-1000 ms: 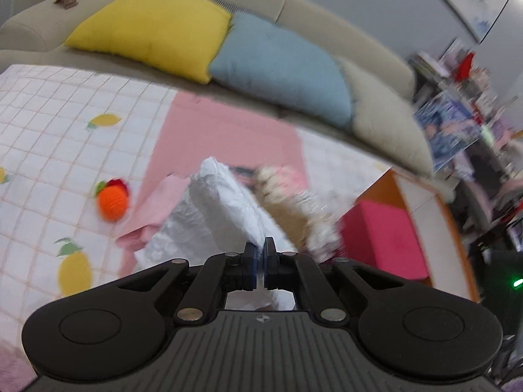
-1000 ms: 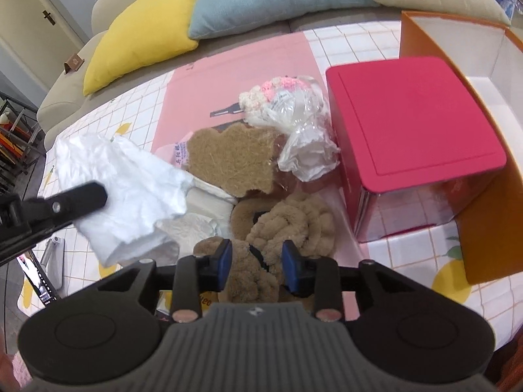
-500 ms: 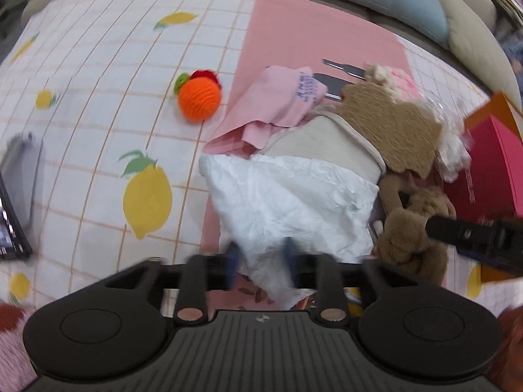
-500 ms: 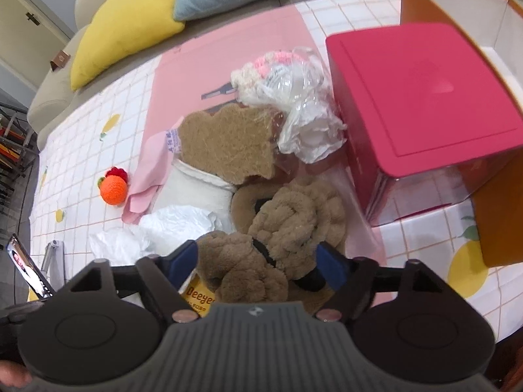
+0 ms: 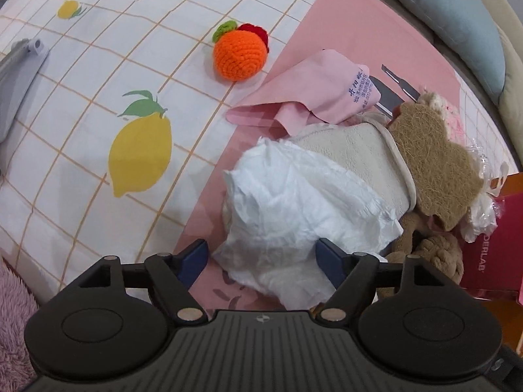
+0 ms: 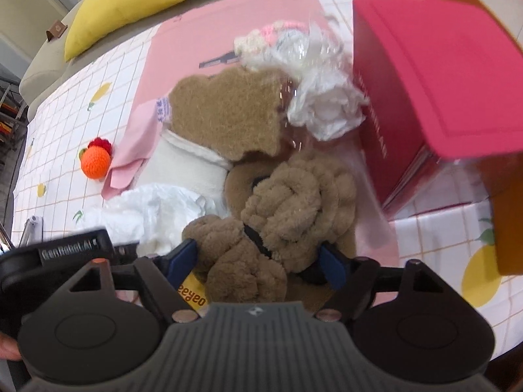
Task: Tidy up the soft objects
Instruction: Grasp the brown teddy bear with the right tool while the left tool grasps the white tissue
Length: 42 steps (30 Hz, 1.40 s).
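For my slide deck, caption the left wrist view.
Open left hand-held gripper straddling crumpled white plastic bag near crocheted orange.

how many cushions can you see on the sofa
3 at least: a yellow cushion at the left, a pale blue cushion beside it, a beige cushion at the right edge. More may lie out of frame.

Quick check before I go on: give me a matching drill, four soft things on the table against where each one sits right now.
Things:
1. white crumpled sheet
2. crochet orange
3. brown knotted plush
4. pink cloth

Places:
A. alone on the lemon-print tablecloth
B. between the open fingers of the right claw
C. between the open fingers of the left claw
D. beside the cream towel, far side

Pairs: 1-C, 2-A, 3-B, 4-D
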Motion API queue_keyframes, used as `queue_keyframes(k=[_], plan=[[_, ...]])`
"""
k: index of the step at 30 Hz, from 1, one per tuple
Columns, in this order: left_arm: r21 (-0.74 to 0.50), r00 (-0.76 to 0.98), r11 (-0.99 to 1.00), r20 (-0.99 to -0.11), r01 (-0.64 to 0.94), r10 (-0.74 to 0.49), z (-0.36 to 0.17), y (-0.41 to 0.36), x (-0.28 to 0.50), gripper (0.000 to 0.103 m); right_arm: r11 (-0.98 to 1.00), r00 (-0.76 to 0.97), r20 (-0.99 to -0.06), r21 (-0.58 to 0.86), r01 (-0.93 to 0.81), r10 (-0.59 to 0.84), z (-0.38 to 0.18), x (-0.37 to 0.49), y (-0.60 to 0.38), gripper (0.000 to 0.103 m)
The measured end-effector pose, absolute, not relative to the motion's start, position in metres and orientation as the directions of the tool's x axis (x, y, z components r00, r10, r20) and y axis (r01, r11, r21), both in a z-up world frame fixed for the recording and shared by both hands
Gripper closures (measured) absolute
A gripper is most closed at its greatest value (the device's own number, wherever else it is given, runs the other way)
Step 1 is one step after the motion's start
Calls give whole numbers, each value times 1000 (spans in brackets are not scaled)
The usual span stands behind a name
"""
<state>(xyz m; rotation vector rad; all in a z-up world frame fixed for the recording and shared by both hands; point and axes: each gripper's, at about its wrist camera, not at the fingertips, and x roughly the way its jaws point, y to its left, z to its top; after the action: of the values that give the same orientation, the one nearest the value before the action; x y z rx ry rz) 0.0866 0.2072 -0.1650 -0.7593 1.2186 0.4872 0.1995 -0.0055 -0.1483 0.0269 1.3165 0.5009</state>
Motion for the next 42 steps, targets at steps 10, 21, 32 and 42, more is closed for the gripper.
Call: queue_keyframes(k=[10,21,32,42], plan=[[-173,315,750,-948,-639,49,-153,190,91,68,882,197,-914,258,-395,356,-140,189,-11,52],[-285,511,796,-859,-535,36,-106,187,78,92,835,244,-891,220,-505,382,-106,178,-37,54],[-356,649,842,-761,-406,-9,-41,170,71,93,790,261,-854,246,-561,451,-79,160,-73,62],[-427,657,859,-739,-284,-150,-30,132,65,93,763,304,-846,169,-624,437,-68,140,-99,76]])
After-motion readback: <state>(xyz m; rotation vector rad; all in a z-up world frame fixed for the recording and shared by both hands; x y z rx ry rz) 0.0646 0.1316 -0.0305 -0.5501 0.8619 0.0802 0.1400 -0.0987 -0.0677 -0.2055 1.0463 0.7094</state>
